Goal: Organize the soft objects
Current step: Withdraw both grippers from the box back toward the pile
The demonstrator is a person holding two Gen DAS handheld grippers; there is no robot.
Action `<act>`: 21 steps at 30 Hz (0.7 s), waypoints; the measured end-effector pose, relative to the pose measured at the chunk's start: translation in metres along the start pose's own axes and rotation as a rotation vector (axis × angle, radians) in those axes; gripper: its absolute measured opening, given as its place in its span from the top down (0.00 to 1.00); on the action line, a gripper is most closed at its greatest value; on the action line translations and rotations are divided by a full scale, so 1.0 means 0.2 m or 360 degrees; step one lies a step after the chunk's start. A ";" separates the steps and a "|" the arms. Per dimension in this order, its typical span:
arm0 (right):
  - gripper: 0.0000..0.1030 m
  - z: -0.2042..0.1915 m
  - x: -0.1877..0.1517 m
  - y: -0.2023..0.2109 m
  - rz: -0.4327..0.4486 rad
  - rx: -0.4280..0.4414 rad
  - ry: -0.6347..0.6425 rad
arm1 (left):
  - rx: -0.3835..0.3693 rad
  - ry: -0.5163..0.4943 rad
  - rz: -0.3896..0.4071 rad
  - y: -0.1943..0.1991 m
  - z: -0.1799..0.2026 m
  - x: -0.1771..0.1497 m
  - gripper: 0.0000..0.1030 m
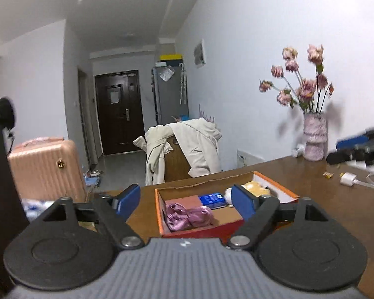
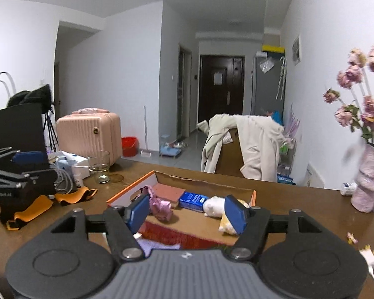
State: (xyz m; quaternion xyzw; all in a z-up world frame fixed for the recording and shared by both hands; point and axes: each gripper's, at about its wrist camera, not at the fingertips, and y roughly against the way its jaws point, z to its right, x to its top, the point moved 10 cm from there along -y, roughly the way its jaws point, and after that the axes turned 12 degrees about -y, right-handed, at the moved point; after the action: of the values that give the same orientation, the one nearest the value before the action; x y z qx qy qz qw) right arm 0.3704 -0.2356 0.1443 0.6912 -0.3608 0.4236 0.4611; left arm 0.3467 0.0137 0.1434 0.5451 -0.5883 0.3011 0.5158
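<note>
An orange-rimmed cardboard box point(image 1: 202, 231) point(image 2: 127, 191) sits on the brown table. In it lie a pink satin scrunchie point(image 1: 189, 216) point(image 2: 160, 205), a pink sponge pad point(image 2: 168, 191), a blue tissue pack point(image 1: 212, 199) point(image 2: 193, 200) and a yellow-white plush toy point(image 1: 255, 189) point(image 2: 215, 205). My left gripper point(image 1: 185, 203) is open and empty, just in front of the box. My right gripper point(image 2: 187, 213) is open and empty above the box's near side. The left gripper also shows in the right wrist view point(image 2: 20, 164) at far left.
An orange-and-black strap point(image 2: 49, 203), a glass point(image 2: 99, 167), cables and bottles lie left of the box. A vase of dried pink flowers point(image 1: 314, 137) point(image 2: 369, 182) stands by the wall. A white charger point(image 1: 349, 179) lies right. A chair with a cream jacket point(image 1: 184, 147) stands behind the table.
</note>
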 end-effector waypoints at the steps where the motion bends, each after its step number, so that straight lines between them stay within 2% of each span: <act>1: 0.30 -0.02 -0.05 0.06 0.0024 0.0004 0.0005 | -0.0004 0.0039 0.0004 0.05 0.03 -0.02 0.16; 2: 0.26 -0.03 -0.10 0.11 0.0044 0.0014 0.0012 | -0.0002 0.0069 0.0001 0.10 0.04 -0.05 0.15; 6: 0.25 -0.07 -0.36 0.26 0.0056 0.0009 -0.0018 | 0.0024 0.0158 -0.0050 0.25 0.15 -0.20 0.11; 10: 0.24 -0.05 -0.60 0.34 0.0019 0.0013 -0.0109 | 0.0061 0.0167 -0.0179 0.34 0.26 -0.38 0.08; 12: 0.24 -0.01 -0.68 0.37 -0.0024 -0.0012 -0.0179 | 0.0030 0.0142 -0.0240 0.35 0.33 -0.45 0.08; 16: 0.24 0.04 -0.76 0.37 -0.0069 -0.0060 -0.0163 | -0.0001 0.0156 -0.0302 0.30 0.38 -0.49 0.08; 21: 0.25 0.10 -0.78 0.30 -0.0082 -0.0039 -0.0247 | -0.0078 0.0213 -0.0325 0.21 0.44 -0.48 0.08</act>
State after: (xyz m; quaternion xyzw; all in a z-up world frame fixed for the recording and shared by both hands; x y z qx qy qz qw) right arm 0.2628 -0.2575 0.0173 0.7254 -0.3826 0.3524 0.4509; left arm 0.2708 -0.0253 0.0368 0.5682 -0.5011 0.2682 0.5951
